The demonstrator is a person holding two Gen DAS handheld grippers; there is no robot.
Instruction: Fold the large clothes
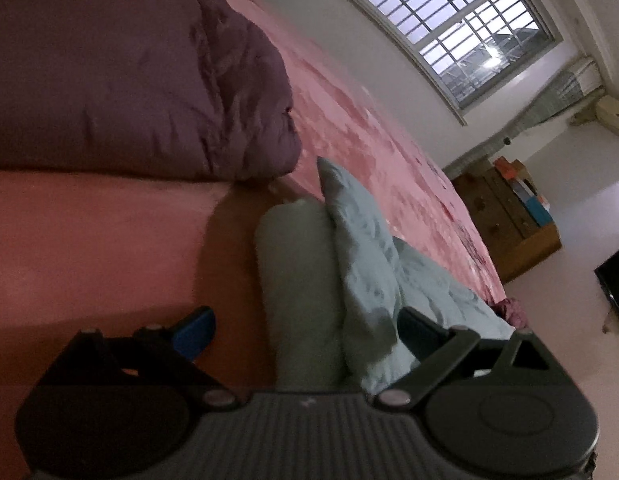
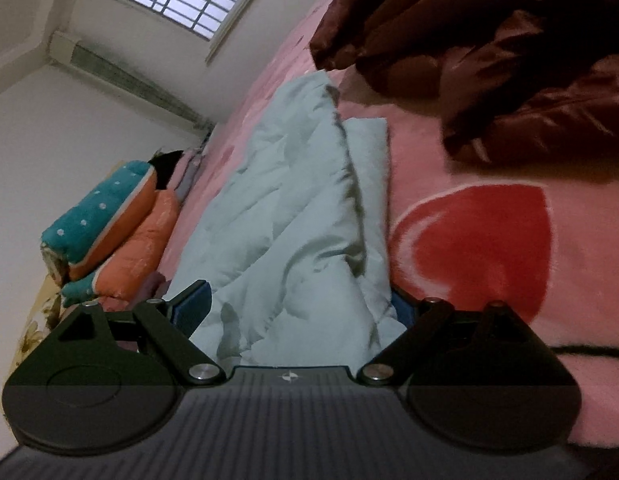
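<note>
A pale blue-green puffy garment (image 1: 349,264) lies bunched and partly folded on a pink bed blanket (image 1: 369,140). In the left wrist view it runs between the wide-spread fingers of my left gripper (image 1: 309,332), which is open with the cloth lying between the blue pads. In the right wrist view the same garment (image 2: 293,208) stretches away from my right gripper (image 2: 297,308), whose fingers are spread wide on either side of its near end. Neither gripper pinches the cloth.
A dark purple quilt (image 1: 129,72) lies on the bed beside the garment; it looks maroon in the right wrist view (image 2: 509,60). Folded teal and orange bedding (image 2: 109,224) is stacked at the far end. A wooden cabinet (image 1: 509,216) stands by the wall under a barred window (image 1: 457,36).
</note>
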